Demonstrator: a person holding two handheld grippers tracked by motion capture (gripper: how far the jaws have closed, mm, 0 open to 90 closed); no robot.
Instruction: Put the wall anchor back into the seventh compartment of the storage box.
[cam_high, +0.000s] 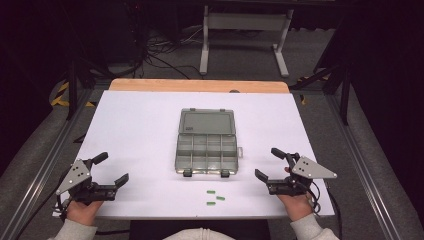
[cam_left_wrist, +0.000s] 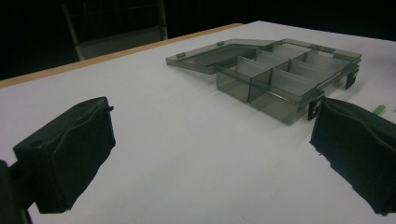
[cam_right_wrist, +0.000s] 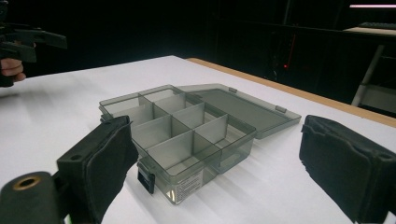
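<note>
Both pairs of jaws stand wide apart with nothing between them. From the high view, the left gripper (cam_high: 111, 169) sits well to the near left of the compartment box (cam_high: 206, 152), and the right gripper (cam_high: 268, 163) sits to the box's near right, each held in a hand low over the white table (cam_high: 140, 125). The box lies in the middle of the table with its lid (cam_high: 207, 122) folded flat on the far side. Three small green pieces (cam_high: 213, 197) lie on the table just in front of the box's near edge, between the two grippers.

From the left gripper view, the gripper's (cam_left_wrist: 210, 154) black padded jaws frame bare table, spread far apart and gripping nothing. The box (cam_left_wrist: 280, 77) lies beyond the jaw at the picture's right, its divided cells showing nothing inside. One green piece (cam_left_wrist: 379, 109) peeps out just past the box's near corner.

From the right gripper view, the gripper's (cam_right_wrist: 215, 158) jaws are likewise spread wide and empty. The box (cam_right_wrist: 187, 135) lies just beyond them, one latched corner close to the jaw at the picture's left. Beyond the box, the left gripper (cam_right_wrist: 28, 39) shows at the upper left corner.
</note>
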